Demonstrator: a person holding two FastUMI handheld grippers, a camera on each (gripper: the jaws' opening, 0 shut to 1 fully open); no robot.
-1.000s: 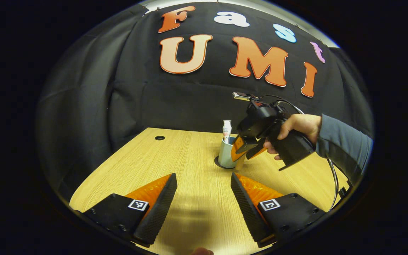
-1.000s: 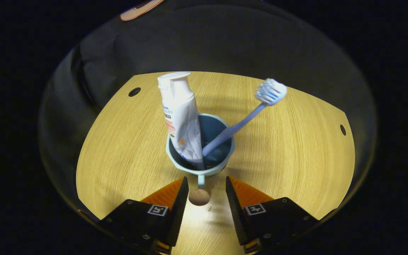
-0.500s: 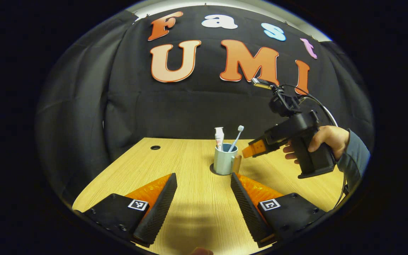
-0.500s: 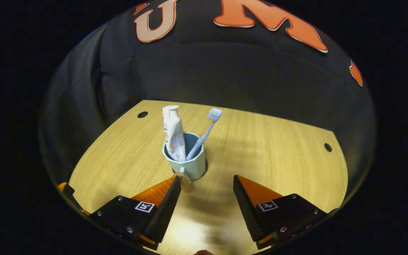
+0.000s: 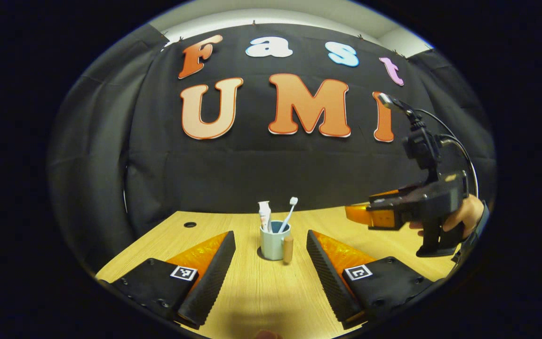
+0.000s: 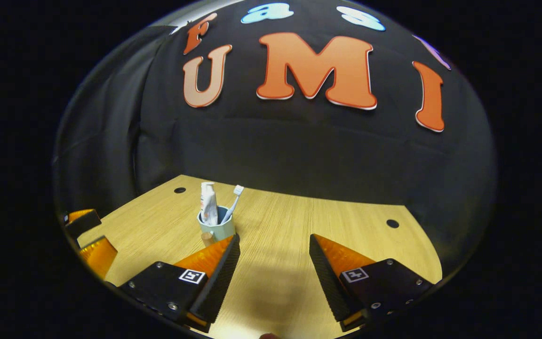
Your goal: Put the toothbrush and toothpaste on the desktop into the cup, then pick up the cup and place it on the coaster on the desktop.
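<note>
Cup (image 5: 274,245) on the desk (image 5: 233,235), both grippers clear
Toothpaste (image 5: 264,215) and toothbrush (image 5: 289,213) stand inside; left gripper (image 5: 271,263) and right gripper (image 6: 273,268) fingers spread, cup at 12 o'clock

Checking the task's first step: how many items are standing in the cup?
2. A toothpaste tube stands at the left of the cup in the right gripper view; a toothbrush leans to its right, bristles up.
</note>
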